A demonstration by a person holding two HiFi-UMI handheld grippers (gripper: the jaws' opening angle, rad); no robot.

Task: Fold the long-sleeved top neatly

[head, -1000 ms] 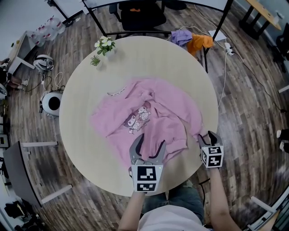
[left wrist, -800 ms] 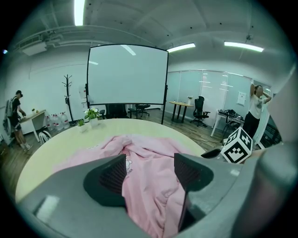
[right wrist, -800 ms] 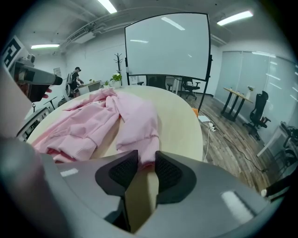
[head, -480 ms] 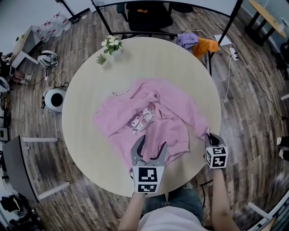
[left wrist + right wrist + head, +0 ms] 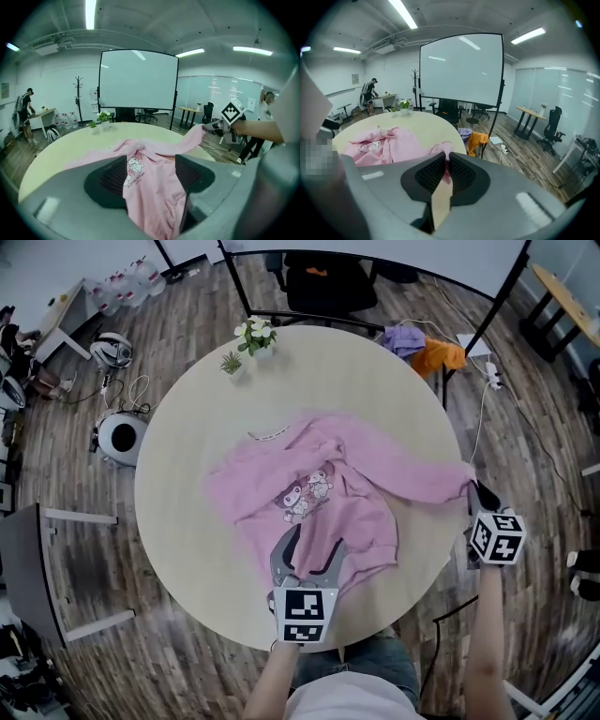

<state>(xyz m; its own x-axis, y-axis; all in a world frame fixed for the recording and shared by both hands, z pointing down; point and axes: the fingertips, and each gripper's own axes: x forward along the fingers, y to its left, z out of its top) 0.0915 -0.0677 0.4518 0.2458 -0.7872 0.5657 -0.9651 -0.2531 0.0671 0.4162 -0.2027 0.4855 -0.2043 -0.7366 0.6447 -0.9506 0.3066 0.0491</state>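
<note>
A pink long-sleeved top with a cartoon print lies rumpled on the round table. One sleeve is stretched out to the right, past the table's edge. My right gripper is shut on that sleeve's cuff, off the right side of the table. My left gripper is open at the near edge, its jaws on either side of the top's hem without pinching it.
A small pot of white flowers and a little green plant stand at the table's far side. Purple and orange clothes hang beyond the far right edge. A chair stands behind the table.
My right gripper has pulled the sleeve outward to the right, from near the top's lower right to beyond the table's edge, stretching it straight. The left gripper has stayed put.
</note>
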